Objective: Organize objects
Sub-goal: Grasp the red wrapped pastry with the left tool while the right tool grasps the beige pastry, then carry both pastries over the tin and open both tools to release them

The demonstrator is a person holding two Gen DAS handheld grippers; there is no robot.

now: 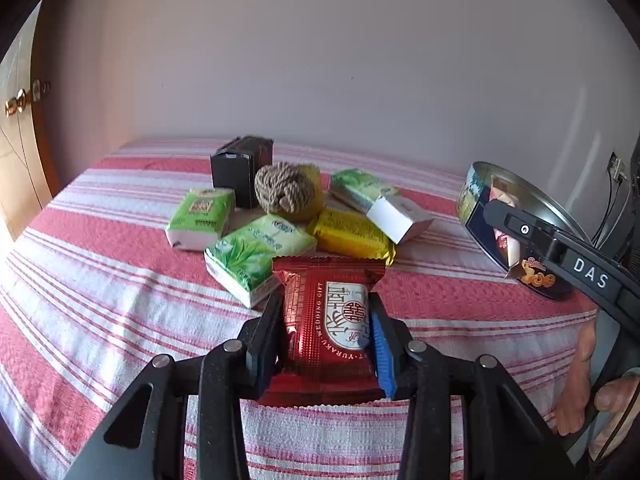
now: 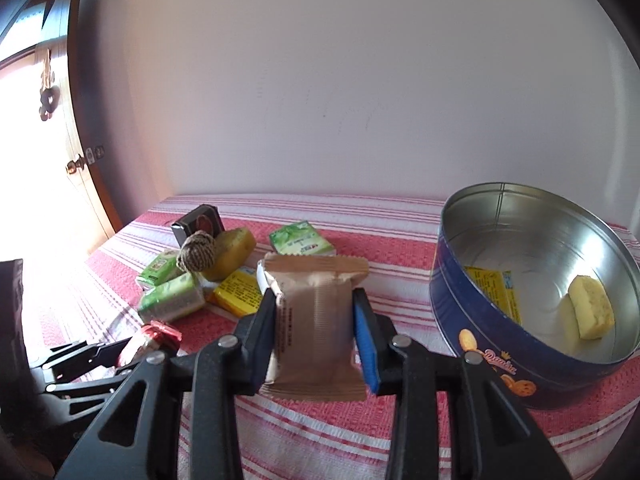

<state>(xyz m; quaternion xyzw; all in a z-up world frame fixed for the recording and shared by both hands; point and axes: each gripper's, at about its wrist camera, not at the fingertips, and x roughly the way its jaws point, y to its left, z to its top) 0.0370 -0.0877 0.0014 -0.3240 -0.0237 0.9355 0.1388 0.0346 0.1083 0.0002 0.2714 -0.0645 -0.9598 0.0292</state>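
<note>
Left hand-held gripper (image 1: 326, 316): I have it pinching a red snack packet (image 1: 330, 320) by its two sides, lifted above the striped cloth (image 1: 100, 280) on the counter.
Right hand-held gripper (image 2: 314, 316): I have it clamped on a beige snack packet (image 2: 316, 320), held upright just left of the tin.
Cookie tin (image 2: 472, 320): a round blue tin, open, standing at the right of the counter; in the left wrist view it is partly hidden behind my right hand-held gripper.
Inside the tin: a yellow packet (image 2: 494, 290) leaning against the near wall and a pale yellow sponge piece (image 2: 592, 310) on the bottom.
Pile on the cloth: three green tissue packs (image 1: 200, 216) (image 1: 256, 258) (image 1: 360, 188), a yellow packet (image 1: 352, 236), a white box (image 1: 398, 218), a rope ball (image 1: 284, 192) resting against a yellow sponge (image 1: 312, 178), and a black box (image 1: 242, 168) standing behind them.
Spacing: the pile sits close together, most pieces touching, well apart from the tin.
Background: a plain wall (image 1: 320, 60) behind the counter, a wooden door (image 2: 84, 184) with a round knob at the left.
</note>
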